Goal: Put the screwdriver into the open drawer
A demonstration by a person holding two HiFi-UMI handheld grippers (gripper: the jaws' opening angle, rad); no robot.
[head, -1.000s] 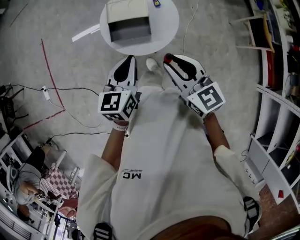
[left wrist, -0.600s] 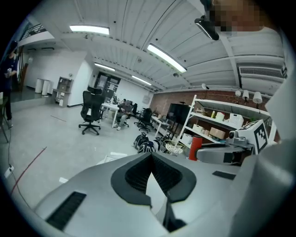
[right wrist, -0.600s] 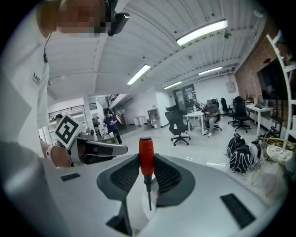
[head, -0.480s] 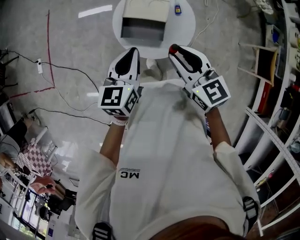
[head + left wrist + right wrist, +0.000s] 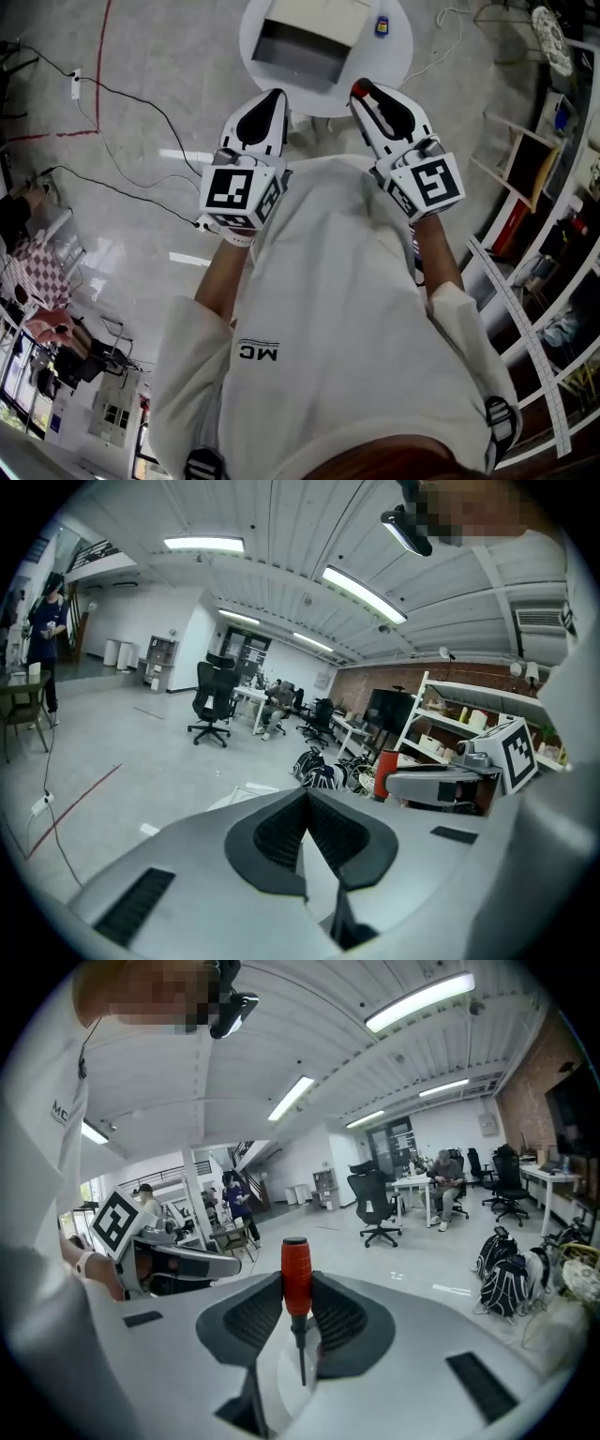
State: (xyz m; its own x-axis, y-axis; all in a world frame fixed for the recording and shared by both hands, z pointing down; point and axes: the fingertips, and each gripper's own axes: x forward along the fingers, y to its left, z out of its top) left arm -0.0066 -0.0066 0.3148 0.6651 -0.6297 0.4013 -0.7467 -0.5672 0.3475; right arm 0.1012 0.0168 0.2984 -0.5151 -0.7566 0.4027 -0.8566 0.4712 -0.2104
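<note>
A screwdriver with a red handle point(image 5: 296, 1274) and thin dark shaft stands between the pads of my right gripper point(image 5: 297, 1290), which is shut on it. From the head view the red handle end point(image 5: 358, 88) shows at the tip of the right gripper point(image 5: 366, 97). My left gripper point(image 5: 270, 101) is held level beside it, jaws shut together with nothing in them point(image 5: 307, 801). Both are raised in front of a person's white shirt. Beyond them a white drawer unit point(image 5: 305, 39) lies open on a round white table point(image 5: 398, 58).
A small blue object point(image 5: 382, 25) sits on the table beside the drawer unit. Cables point(image 5: 122, 98) and a red line point(image 5: 97, 42) cross the grey floor at left. Shelving point(image 5: 553, 272) runs along the right. Office chairs point(image 5: 378, 1206) and people are far off.
The head view has swung, so the table and drawer unit have drifted up and right. Both grippers stay raised before the chest, the right one still holding the screwdriver.
</note>
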